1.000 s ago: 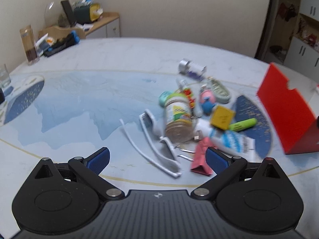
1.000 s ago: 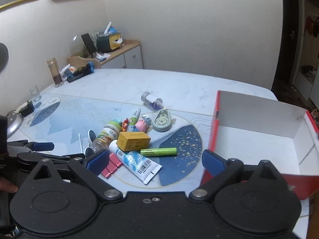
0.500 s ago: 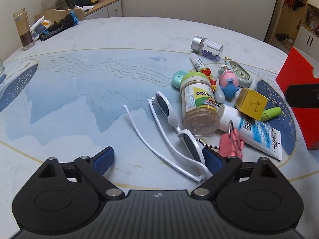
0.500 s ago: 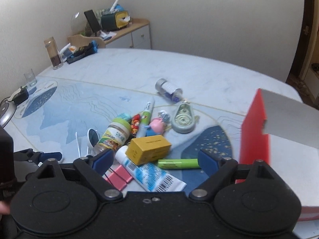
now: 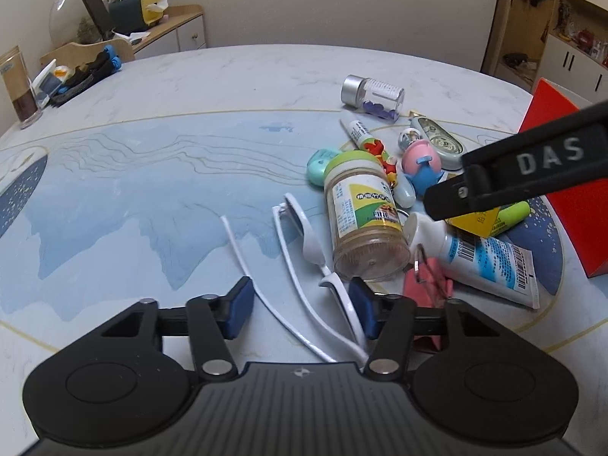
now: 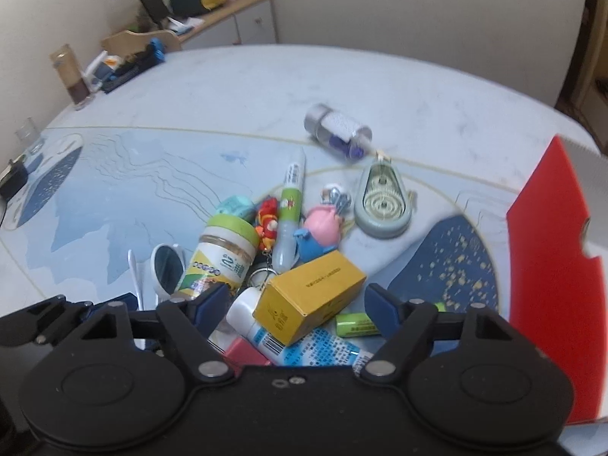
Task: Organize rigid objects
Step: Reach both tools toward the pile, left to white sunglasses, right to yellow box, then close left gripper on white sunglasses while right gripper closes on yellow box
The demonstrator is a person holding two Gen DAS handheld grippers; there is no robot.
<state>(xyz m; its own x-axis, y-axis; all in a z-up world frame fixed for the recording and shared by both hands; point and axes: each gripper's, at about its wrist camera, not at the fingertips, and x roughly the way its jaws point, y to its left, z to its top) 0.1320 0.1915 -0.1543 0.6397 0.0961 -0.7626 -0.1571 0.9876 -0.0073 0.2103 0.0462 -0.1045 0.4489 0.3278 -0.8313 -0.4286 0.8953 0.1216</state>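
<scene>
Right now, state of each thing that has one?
left hand-held gripper: closing around white sunglasses, arms unfolded
right hand-held gripper: closing, yellow box between pads, not pressed
green-lidded jar: capped, on its side
clear vial: capped, on its side
tube: capped, lying flat
red box: open

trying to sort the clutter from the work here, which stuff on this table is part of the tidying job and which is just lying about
Part of the job:
white sunglasses
jar
yellow box
tube
red box
left gripper, jaws closing
right gripper, jaws closing

Just lying about:
drinking glass
side cabinet
</scene>
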